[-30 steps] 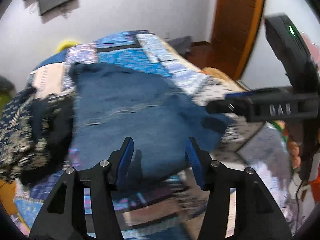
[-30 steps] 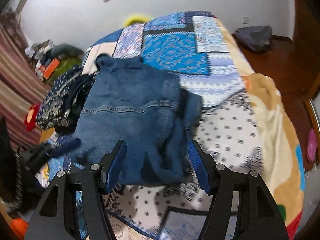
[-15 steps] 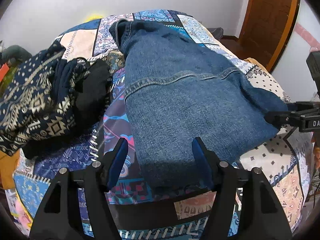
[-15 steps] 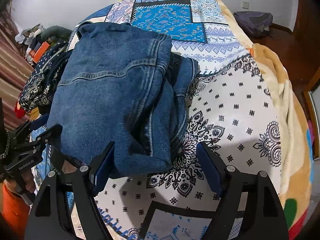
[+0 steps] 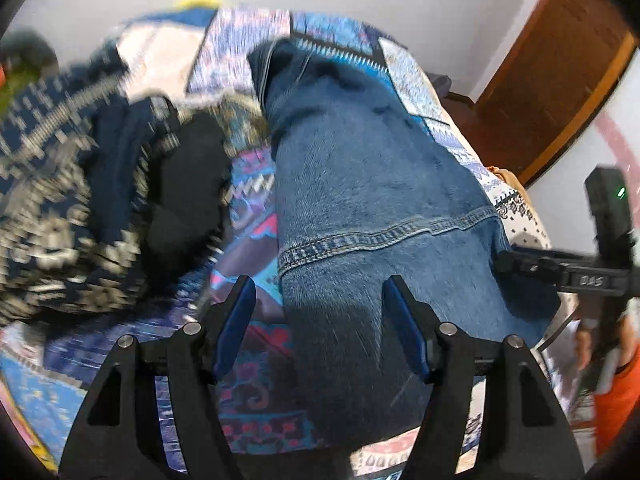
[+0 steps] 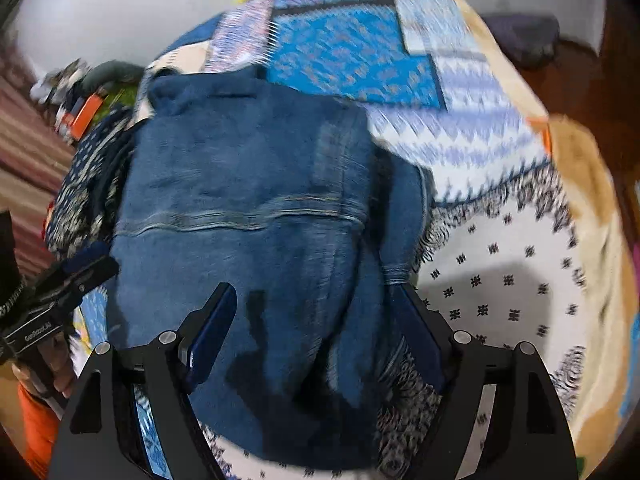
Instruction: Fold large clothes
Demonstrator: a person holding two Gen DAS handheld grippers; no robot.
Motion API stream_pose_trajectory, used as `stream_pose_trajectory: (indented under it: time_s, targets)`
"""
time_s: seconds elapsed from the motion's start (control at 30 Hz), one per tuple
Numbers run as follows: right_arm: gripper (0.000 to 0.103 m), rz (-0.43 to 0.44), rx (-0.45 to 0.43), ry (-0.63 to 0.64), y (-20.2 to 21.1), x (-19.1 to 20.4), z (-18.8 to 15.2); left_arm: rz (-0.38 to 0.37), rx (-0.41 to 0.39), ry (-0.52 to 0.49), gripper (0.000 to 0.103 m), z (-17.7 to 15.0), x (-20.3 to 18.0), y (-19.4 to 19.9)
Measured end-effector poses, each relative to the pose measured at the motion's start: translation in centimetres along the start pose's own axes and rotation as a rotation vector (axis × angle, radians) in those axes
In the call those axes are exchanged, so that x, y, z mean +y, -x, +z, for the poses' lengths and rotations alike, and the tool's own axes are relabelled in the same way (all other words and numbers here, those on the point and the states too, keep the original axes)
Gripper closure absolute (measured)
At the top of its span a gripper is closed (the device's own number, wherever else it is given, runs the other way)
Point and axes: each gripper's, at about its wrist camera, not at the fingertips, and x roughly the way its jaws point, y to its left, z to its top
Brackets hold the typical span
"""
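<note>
Left wrist: denim garment [image 5: 360, 208] lies between parted jaws.

Bedroom clutter as I see it

My view takes in a patchwork bedspread [image 6: 352, 52], a dark patterned clothes heap [image 5: 72, 200] at its left, a wooden door [image 5: 552, 80], a grey bag [image 6: 524, 36] on the floor, striped curtain [image 6: 24, 152].

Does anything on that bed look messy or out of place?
Yes. Beside the folded blue denim garment a dark patterned pile of clothes lies crumpled in a heap on the patchwork bedspread, not folded. Nothing looks spilled or damaged.
</note>
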Motion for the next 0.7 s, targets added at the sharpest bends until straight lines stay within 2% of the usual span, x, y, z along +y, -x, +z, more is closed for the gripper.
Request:
stream_pose_trajectory:
  time_s: [0.1, 0.17, 0.23, 0.37, 0.43, 0.53, 0.7]
  targets:
    - [0.025, 0.022, 0.039, -0.077, -1.3, -2.5, 0.2, -0.093, 0.043, 0.064, 0.037, 0.6, 1.2, -1.5]
    - [0.025, 0.1, 0.06, -0.127, -1.7, -4.0, 0.4, -0.137, 0.054, 0.081, 0.036, 1.1, 1.7, -2.2]
    - [0.025, 0.106, 0.068, -0.128, -1.7, -4.1, 0.8, -0.144, 0.063, 0.107, 0.029, 1.6, 2.2, -2.9]
    - [0.02, 0.063, 0.067, -0.106, -2.5, -3.4, 1.8, -0.199, 0.099, 0.172, 0.026, 2.5, 2.9, -4.7]
    - [0.019, 0.054, 0.069, -0.086, -3.2, -3.0, 2.6, -0.203, 0.106, 0.187, 0.018, 2.7, 3.1, -5.4]
    - [0.019, 0.078, 0.104, -0.098, -4.4, -3.1, 3.5, -0.221, 0.118, 0.203, 0.014, 2.7, 3.3, -6.2]
    - [0.019, 0.083, 0.139, -0.121, -4.9, -3.1, 3.8, -0.238, 0.13, 0.207, 0.012, 2.6, 3.1, -6.6]
